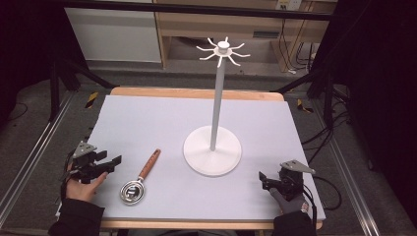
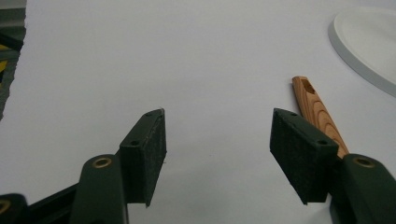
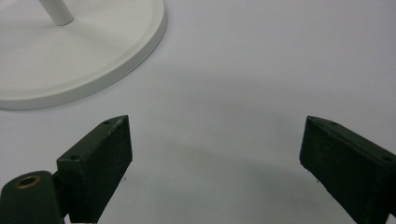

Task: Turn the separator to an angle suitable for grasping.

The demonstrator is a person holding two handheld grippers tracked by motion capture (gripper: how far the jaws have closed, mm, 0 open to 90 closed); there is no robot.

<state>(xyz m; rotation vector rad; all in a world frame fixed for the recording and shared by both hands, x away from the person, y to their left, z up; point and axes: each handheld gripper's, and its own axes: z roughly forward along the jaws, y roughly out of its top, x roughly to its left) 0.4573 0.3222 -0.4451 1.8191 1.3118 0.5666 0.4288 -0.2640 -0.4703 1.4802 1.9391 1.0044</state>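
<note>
Steel strainer (image 1: pixel 132 191), wooden handle (image 1: pixel 149 163).

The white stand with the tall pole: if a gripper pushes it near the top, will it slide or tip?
The stand would probably tip rather than slide: its pole is tall and thin, so a push near the hooks gets much leverage. Its wide round base should resist somewhat. It looks stiff; pushed at the base, it would likely slide on the smooth table.

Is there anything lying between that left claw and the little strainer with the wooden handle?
Nothing visible does. The left gripper sits open on the grey mat, and the strainer lies just to its right with bare mat between them. The white stand is farther right, beyond the strainer.
</note>
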